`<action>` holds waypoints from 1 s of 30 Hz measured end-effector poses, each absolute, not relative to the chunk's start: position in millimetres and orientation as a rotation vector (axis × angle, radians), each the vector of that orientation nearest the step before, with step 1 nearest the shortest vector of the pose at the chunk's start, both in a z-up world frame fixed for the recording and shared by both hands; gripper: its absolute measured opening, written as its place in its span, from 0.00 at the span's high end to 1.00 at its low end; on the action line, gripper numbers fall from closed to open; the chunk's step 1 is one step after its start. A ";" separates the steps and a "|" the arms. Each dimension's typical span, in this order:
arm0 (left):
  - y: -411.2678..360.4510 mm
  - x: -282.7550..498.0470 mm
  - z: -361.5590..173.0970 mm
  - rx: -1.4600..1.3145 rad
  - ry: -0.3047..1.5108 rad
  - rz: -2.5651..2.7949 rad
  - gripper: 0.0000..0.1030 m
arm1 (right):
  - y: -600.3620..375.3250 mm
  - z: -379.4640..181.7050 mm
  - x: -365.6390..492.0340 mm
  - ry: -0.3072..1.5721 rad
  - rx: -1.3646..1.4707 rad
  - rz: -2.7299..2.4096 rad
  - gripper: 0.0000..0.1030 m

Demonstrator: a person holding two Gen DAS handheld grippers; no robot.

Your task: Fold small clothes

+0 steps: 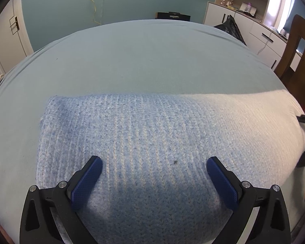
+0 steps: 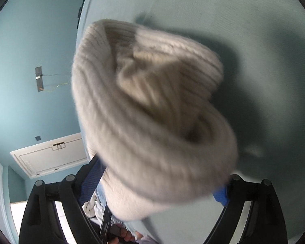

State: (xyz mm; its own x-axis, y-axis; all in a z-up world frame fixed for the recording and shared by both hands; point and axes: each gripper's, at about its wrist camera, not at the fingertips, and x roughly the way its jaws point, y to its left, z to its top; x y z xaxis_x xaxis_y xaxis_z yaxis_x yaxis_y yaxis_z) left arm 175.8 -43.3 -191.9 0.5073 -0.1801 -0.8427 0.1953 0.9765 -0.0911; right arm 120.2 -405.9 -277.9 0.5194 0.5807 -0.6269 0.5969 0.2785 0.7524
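A knitted garment (image 1: 132,142), blue on the left and fading to cream on the right, lies flat on the pale blue-grey sheet (image 1: 142,61). My left gripper (image 1: 154,161) is open just over its near part, and nothing sits between the blue pads (image 1: 87,181). In the right wrist view the picture is rolled sideways. A cream ribbed end of the knit (image 2: 148,111) bulges, blurred, in front of my right gripper (image 2: 160,174). It hides the fingertips. The jaws stand wide with the cloth between them, and I see no pad pressing on it. The sheet (image 2: 233,10) lies behind.
A wooden chair (image 1: 299,57) stands at the right edge of the sheet. Behind it are white cabinets (image 1: 244,26) and a black bag (image 1: 231,28). A white door (image 1: 8,36) is far left. A person's fingers (image 2: 126,233) show under the right gripper.
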 end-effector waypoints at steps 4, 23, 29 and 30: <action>-42.3 178.2 -190.5 0.013 1.027 -0.216 0.00 | -392.4 -277.9 129.8 1.097 1.381 -0.062 0.06; -36.2 170.7 -114.0 0.080 0.987 -0.088 0.00 | -418.3 -108.8 126.6 0.864 0.783 -0.058 0.61; -139.9 211.8 -106.4 0.223 1.011 -0.181 0.00 | -438.6 -66.5 105.0 0.816 0.640 -0.152 0.60; -161.5 215.3 -114.4 0.259 1.031 -0.182 0.00 | -439.0 -68.5 103.1 0.815 0.645 -0.148 0.60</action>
